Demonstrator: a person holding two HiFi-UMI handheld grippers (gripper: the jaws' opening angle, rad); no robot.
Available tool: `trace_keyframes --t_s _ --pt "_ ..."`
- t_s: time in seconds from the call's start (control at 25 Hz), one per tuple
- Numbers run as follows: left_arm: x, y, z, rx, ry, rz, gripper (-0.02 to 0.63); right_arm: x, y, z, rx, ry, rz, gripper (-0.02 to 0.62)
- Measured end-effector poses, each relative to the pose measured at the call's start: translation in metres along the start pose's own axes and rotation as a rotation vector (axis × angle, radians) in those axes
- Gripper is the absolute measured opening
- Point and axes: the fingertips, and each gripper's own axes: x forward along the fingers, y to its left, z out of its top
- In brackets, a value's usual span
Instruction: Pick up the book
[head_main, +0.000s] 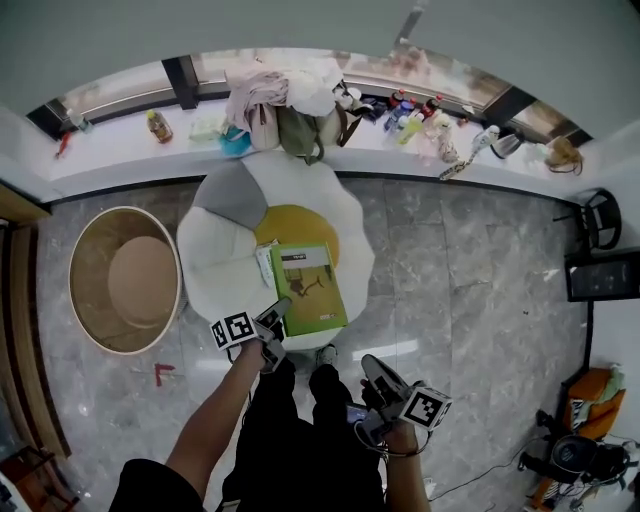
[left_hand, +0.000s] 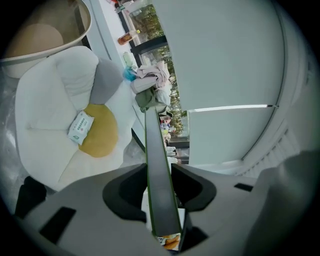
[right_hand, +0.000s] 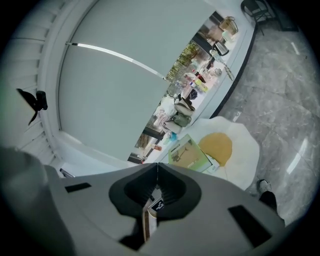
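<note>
Looks down on a grey floor (head_main: 470, 260), with a cluttered sill (head_main: 112, 160) curving along its far edge. Finds a white cushion (head_main: 215, 255) shaped like a fried egg below that sill, with a yellow yolk (head_main: 300, 222) at its middle and a round tan tub (head_main: 100, 235) just beside it on the left. Grips the green book (head_main: 307, 288) in the left gripper (head_main: 277, 312) by the near left corner, in the air above the cushion, cover up in the head view. Pinches it edge-on between both pads in the left gripper view. Holds the right gripper (head_main: 370, 365) closed on nothing, jaws touching, low on the right and apart from the book. Shows a small white packet (left_hand: 80, 126) lying on the cushion at the yolk's edge
</note>
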Motion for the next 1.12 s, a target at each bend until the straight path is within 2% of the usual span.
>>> trace_keyframes --t_s 0.2,0.56,0.72,0.96,1.12 --pt "-0.020 -0.036 -0.021 -0.033 -0.036 -0.079 0.158 -0.012 0.011 0.019 -0.046 -0.014 0.067 0.017" --pt "-0.042 -0.095 -0.052 -0.090 -0.127 -0.177 0.158 -0.045 0.011 0.057 -0.073 -0.042 0.085 0.018" --pt "-0.051 -0.136 -0.067 -0.149 -0.167 -0.268 0.158 -0.060 0.011 0.070 -0.081 -0.063 0.113 0.018" --pt "-0.066 -0.172 -0.094 -0.128 -0.219 -0.295 0.158 -0.088 -0.002 0.087 -0.045 -0.082 0.188 0.017" --pt "-0.069 -0.182 -0.115 -0.143 -0.264 -0.321 0.159 -0.104 -0.022 0.088 -0.031 -0.072 0.205 0.017"
